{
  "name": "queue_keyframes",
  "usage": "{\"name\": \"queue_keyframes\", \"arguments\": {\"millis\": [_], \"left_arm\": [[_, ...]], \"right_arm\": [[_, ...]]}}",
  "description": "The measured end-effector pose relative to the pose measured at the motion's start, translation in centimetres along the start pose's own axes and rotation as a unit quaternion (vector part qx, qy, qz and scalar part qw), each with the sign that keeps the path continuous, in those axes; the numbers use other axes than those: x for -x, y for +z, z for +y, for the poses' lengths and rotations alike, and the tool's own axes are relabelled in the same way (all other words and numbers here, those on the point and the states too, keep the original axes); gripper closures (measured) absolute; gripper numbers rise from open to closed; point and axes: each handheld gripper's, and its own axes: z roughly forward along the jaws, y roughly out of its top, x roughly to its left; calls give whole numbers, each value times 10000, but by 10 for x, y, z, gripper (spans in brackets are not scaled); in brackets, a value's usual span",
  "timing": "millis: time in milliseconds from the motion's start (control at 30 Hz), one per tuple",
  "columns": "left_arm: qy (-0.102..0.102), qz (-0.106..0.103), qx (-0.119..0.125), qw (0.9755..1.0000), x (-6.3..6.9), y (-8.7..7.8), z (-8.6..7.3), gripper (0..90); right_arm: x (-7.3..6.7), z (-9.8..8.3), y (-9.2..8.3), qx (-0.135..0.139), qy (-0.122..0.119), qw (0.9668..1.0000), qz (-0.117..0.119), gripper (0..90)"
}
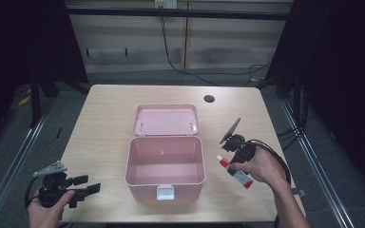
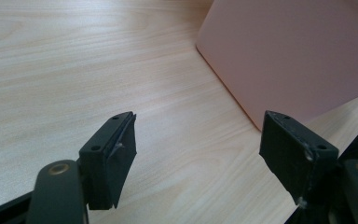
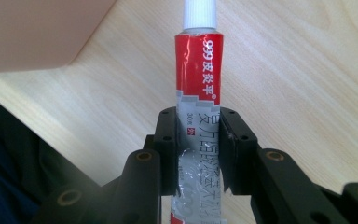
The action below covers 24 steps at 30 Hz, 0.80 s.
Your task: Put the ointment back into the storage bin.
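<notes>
Two grippers inspected. My right gripper clamps the tube, long axis in line with the jaws, cap forward, just right of the open box. My left gripper stands wide open, empty, over the table.

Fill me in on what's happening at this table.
A person holds a gripper in each hand. The right gripper is shut on a red and silver tube with a white cap, to the right of an open, empty pink box. The left gripper is open near the box's left side, holding nothing.
</notes>
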Motion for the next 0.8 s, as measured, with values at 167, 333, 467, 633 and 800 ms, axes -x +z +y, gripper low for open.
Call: {"name": "queue_keyframes", "arguments": {"millis": [167, 333, 467, 633, 800], "left_arm": [[28, -7, -18, 10000, 0, 0, 0, 268], [-23, -8, 6, 10000, 0, 1, 1, 268], [-13, -18, -12, 10000, 0, 1, 0, 268], [-21, -4, -5, 10000, -1, 0, 0, 268], [-12, 5, -12, 10000, -1, 1, 0, 268]], "right_arm": [[-1, -4, -14, 126, -235, 9996, 24, 707], [0, -6, -27, 181, -333, 9992, 82, 706], [-1, -6, -38, 214, -380, 9990, 51, 707], [-3, -5, -53, 309, -358, 9989, 24, 707], [-3, -6, -63, 358, -367, 9987, 17, 706]]}}
